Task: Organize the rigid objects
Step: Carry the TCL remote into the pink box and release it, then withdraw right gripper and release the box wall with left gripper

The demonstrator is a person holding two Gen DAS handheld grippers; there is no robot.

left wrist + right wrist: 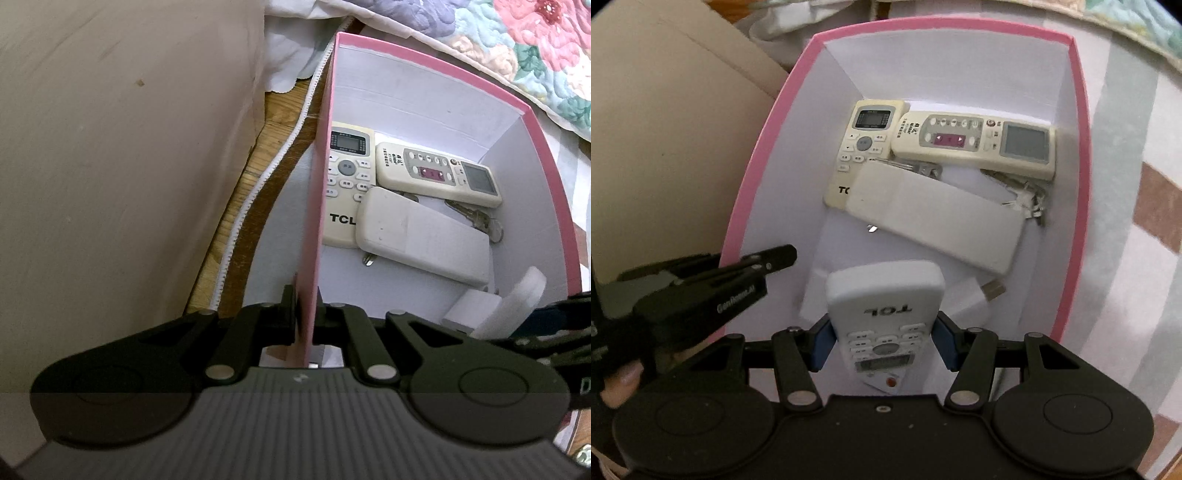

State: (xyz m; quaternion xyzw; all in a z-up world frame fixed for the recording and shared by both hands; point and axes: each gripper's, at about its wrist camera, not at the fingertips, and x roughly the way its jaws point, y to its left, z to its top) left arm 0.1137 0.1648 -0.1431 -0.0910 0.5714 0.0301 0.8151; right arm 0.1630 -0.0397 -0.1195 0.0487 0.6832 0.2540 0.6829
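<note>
A pink box point(1080, 147) with a white inside holds a cream TCL remote point(862, 147), a cream remote with a grey screen point(975, 142), a face-down white remote point(934, 218), keys point(1027, 195) and a white charger point(975, 295). My right gripper point(884, 339) is shut on a white TCL remote point(884, 302), held over the box's near end. My left gripper point(304, 314) is shut on the box's left wall point(316, 206). The same remotes show in the left wrist view point(436, 173).
A beige cushion point(110, 147) stands left of the box. A floral quilt point(535, 55) lies beyond it. Wooden floor point(258, 166) and a white zip edge point(273, 162) show between them. A striped cloth point(1137, 203) lies right of the box.
</note>
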